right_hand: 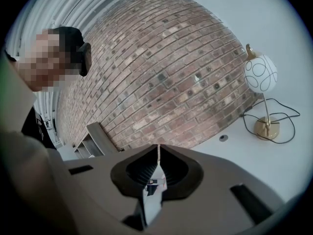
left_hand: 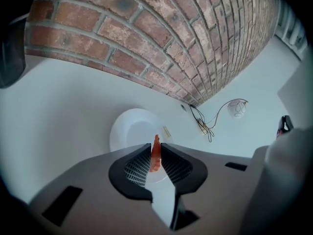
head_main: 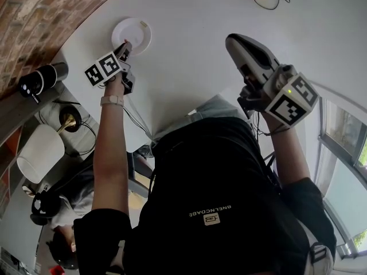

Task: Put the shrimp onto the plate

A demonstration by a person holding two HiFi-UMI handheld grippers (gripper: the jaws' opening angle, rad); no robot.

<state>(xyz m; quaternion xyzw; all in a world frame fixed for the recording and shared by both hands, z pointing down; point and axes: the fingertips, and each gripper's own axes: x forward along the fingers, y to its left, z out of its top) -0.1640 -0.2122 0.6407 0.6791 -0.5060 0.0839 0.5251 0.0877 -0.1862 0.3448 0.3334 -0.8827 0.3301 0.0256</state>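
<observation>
An orange-red shrimp [left_hand: 155, 153] is pinched between the jaws of my left gripper [left_hand: 155, 156], which is shut on it. It hangs just above the near rim of a round white plate [left_hand: 132, 131] on the white table. In the head view the left gripper [head_main: 124, 51] reaches over that plate [head_main: 135, 32] at the table's far left. My right gripper [head_main: 236, 43] is raised over the table to the right, far from the plate. Its jaws [right_hand: 157, 153] meet with nothing between them.
A brick wall [left_hand: 161, 38] runs behind the table. A white globe lamp [right_hand: 260, 80] with a brass foot and trailing cable stands at the far end; its cable [left_hand: 208, 124] lies right of the plate. A person [right_hand: 54, 58] stands at the left of the right gripper view.
</observation>
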